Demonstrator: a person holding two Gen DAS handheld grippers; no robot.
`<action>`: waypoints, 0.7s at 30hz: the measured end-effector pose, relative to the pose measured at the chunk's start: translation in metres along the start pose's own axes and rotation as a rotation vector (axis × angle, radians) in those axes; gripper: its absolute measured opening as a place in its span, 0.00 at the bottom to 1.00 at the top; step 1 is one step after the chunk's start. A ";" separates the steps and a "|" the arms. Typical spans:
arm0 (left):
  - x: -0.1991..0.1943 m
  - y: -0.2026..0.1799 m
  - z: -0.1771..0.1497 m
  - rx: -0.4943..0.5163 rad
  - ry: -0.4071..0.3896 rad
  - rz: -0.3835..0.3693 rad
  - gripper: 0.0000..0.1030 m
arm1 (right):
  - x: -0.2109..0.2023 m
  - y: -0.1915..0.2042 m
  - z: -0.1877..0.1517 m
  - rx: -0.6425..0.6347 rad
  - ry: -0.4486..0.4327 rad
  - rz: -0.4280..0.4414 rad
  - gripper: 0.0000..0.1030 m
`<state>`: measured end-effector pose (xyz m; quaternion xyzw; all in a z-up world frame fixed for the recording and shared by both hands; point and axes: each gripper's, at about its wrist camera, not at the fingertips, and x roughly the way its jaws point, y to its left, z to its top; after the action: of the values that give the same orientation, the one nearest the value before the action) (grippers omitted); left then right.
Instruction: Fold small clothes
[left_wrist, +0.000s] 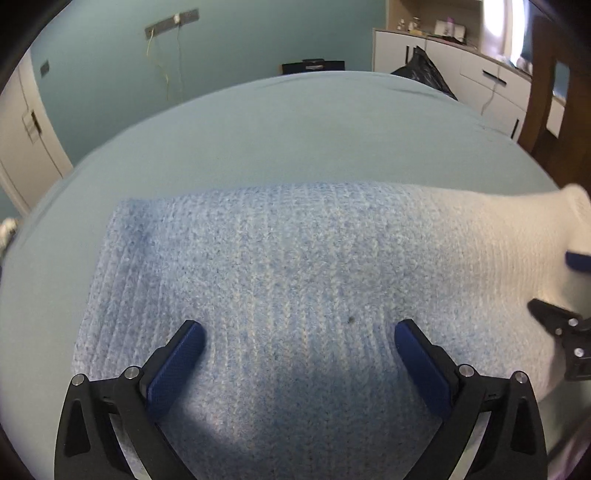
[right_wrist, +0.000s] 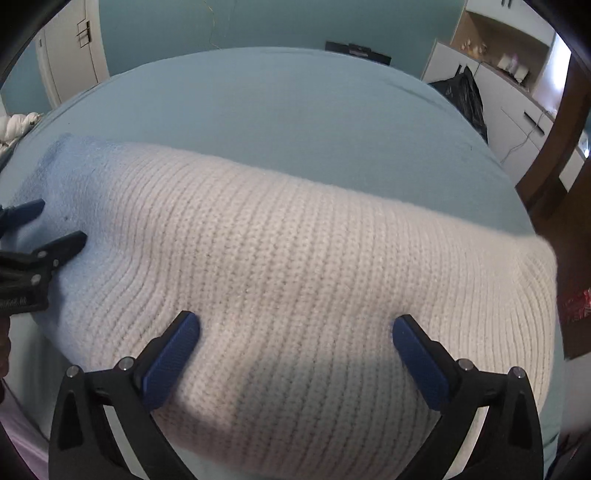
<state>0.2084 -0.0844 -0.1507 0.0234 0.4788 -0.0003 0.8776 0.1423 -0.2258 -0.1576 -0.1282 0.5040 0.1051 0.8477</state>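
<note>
Knitwear: a ribbed garment (left_wrist: 280, 280), blue shading to white, is laid flat across the teal bedsheet (left_wrist: 295, 129), filling the lower half of both frames. Left gripper (left_wrist: 299, 341) is held with fingers spread wide over the blue part, bottom centre. Right gripper (right_wrist: 295, 334) is likewise held spread over the white part (right_wrist: 314, 258). A black bag (right_wrist: 465, 96) is seen upper right.
</note>
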 end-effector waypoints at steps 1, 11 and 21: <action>0.000 0.002 0.002 0.006 0.016 -0.003 1.00 | 0.002 -0.002 0.002 0.020 0.018 0.016 0.99; -0.005 -0.007 -0.007 0.002 0.023 0.009 1.00 | -0.037 -0.053 0.011 0.138 0.096 0.043 0.99; -0.069 -0.019 -0.028 0.033 0.056 0.020 1.00 | -0.001 -0.049 -0.001 0.217 0.146 -0.120 0.99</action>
<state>0.1473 -0.1040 -0.1081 0.0426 0.5027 0.0013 0.8634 0.1554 -0.2724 -0.1515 -0.0727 0.5642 -0.0104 0.8223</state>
